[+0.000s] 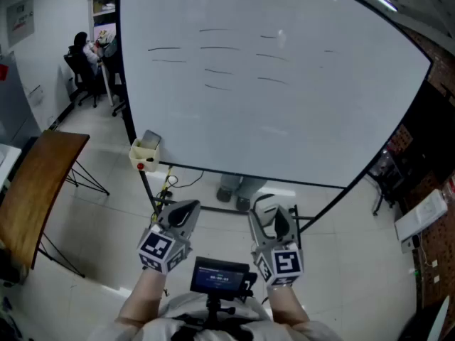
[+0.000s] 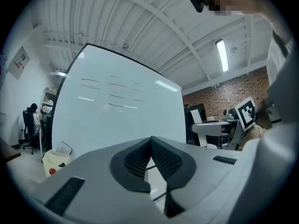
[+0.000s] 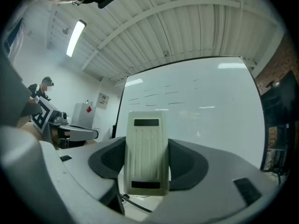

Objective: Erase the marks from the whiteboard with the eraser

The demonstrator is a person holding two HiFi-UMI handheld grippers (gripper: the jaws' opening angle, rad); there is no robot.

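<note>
The eraser (image 3: 145, 155) is clamped between the jaws of the right hand-held gripper (image 1: 276, 221). It is a pale, ribbed block. Its long axis runs along the jaws, so its far end points at the whiteboard (image 1: 298, 126). In the right gripper view it fills the centre of the frame, with the board behind and above it.

The marks (image 1: 217, 48) are short horizontal strokes in several rows. In the head view they lie in the upper centre of the frame, high on the board. The eraser sits at lower centre, well apart from them and not touching the board. From the eraser, the marks therefore lie up and slightly left in the frame.

Judgement: the wiping has not begun. The coming move calls for a raise and a forward reach of the right arm, with a broad face of the eraser turned flat to the board.

The left hand-held gripper (image 2: 150, 146) is at lower centre-left of the head view. Its jaws are together on nothing.
</note>
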